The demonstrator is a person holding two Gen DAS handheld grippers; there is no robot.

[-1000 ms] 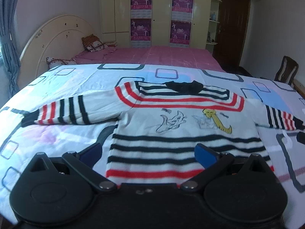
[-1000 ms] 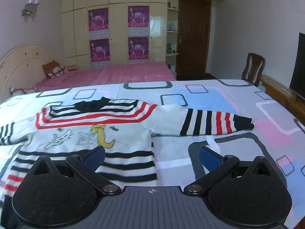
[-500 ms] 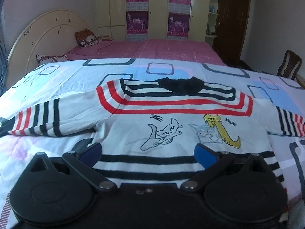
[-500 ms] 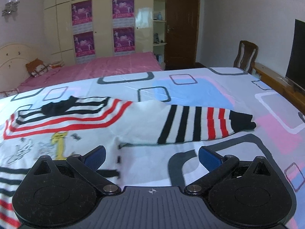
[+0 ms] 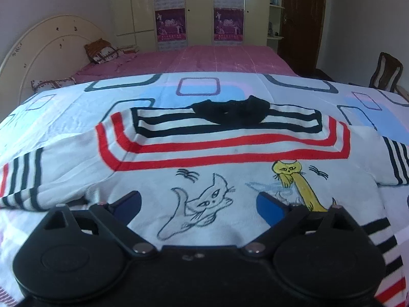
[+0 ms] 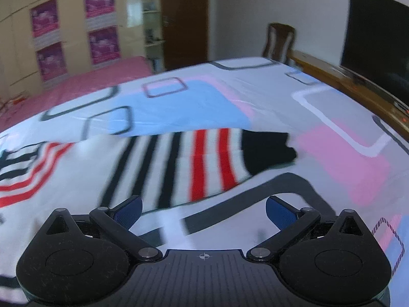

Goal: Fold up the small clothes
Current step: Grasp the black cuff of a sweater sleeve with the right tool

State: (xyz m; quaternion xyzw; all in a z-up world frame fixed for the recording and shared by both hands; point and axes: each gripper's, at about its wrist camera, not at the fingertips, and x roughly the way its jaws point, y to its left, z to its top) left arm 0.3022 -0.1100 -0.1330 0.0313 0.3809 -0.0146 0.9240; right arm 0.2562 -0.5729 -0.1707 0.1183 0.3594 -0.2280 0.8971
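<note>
A small white sweater (image 5: pixel 230 153) with red and black stripes, a black collar and cat drawings lies flat, front up, on the patterned bed sheet (image 5: pixel 199 94). My left gripper (image 5: pixel 199 202) is open and empty, low over the sweater's chest, above the cat drawings. The sweater's right sleeve (image 6: pixel 179 163), striped with a black cuff, lies spread out on the sheet in the right wrist view. My right gripper (image 6: pixel 204 207) is open and empty, just short of that sleeve's near edge. The right wrist view is motion-blurred.
A pink bedspread (image 5: pixel 204 58) and a headboard (image 5: pixel 46 46) lie beyond the sheet. A wooden chair (image 6: pixel 278 41), a wooden bed rail (image 6: pixel 345 76) and a dark TV screen (image 6: pixel 378 41) stand at the right. Wardrobes with posters (image 5: pixel 199 7) line the far wall.
Both grippers have moved forward and lower. The left one went from the sweater's hem up over its chest. The right one swung right, toward the right sleeve. Both stayed open.
</note>
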